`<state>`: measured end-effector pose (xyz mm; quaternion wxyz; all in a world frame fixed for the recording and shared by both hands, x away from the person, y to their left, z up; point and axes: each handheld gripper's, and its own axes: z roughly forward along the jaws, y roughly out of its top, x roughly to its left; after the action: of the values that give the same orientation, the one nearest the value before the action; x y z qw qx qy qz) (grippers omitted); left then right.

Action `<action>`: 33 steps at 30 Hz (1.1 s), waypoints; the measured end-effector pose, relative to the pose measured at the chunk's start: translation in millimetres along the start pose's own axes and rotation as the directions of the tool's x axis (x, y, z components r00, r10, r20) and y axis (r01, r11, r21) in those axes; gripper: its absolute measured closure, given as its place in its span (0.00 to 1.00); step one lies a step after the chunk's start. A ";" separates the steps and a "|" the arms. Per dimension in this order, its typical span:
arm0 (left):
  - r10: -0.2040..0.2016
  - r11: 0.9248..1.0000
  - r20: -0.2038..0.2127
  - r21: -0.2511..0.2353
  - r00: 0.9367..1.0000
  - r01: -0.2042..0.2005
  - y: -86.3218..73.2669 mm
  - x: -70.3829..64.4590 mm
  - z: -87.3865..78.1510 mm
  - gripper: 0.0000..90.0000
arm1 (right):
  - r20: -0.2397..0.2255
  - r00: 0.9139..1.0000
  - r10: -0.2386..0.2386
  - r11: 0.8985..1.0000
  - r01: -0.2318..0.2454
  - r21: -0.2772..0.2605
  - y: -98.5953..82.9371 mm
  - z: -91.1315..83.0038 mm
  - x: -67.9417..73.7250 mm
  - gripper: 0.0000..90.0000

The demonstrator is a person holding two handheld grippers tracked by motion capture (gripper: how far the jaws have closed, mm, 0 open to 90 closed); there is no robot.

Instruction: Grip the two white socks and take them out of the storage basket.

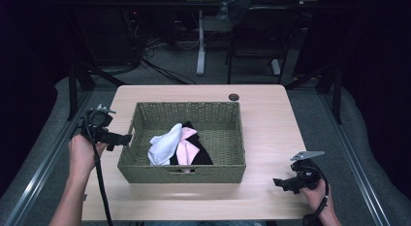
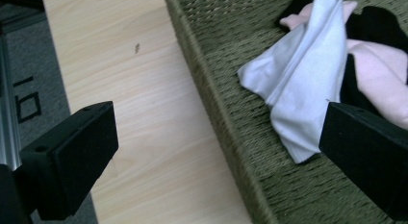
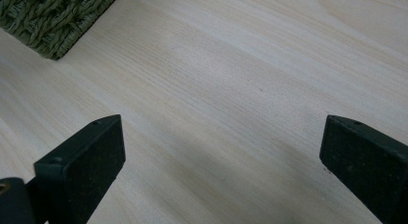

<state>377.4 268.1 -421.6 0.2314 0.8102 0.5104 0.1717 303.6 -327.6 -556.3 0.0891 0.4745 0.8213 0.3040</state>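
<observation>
Black cloth (image 1: 199,155) half hidden under white cloth (image 1: 164,144), pink cloth (image 1: 186,147)

The right gripper (image 3: 219,171) holds its two black jaws wide apart with nothing between them, over the pale wooden table (image 3: 250,75); a corner of the green woven basket (image 3: 53,19) sits at the upper left

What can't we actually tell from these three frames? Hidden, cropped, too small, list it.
- Black garment: white cloth and pink cloth lie over it in the high view, so its shape and count stay unknown.
- Basket: the left gripper view's edges cut it off, and one finger covers the pile's lower part.
- Dark round spot on the table: too small to identify.
- Basket front cut-out: something pale shows inside, too blurred to name.
</observation>
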 end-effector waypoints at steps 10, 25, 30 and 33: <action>0.042 0.999 0.061 0.016 0.997 -0.043 29.2 -18.2 18.2 0.00 | -0.002 1.000 0.002 1.000 -0.002 -0.003 -0.2 -0.2 0.0 0.02; 0.100 0.991 0.181 0.075 0.978 -0.115 60.7 -51.9 71.8 0.00 | -0.010 1.000 0.005 1.000 -0.005 0.002 0.0 0.2 -0.2 0.02; 0.095 0.987 0.219 0.106 0.971 -0.120 66.4 -58.3 92.3 0.02 | -0.002 1.000 0.004 1.000 -0.004 -0.002 0.2 0.8 0.1 0.02; 0.079 0.986 0.246 0.121 0.966 -0.112 69.0 -60.9 103.9 0.04 | -0.005 1.000 0.002 1.000 -0.002 0.003 0.3 1.1 -0.5 0.02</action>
<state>456.9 166.5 -472.9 0.2280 0.8625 0.4492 0.0486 304.6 -327.5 -557.0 0.0862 0.4749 0.8214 0.3040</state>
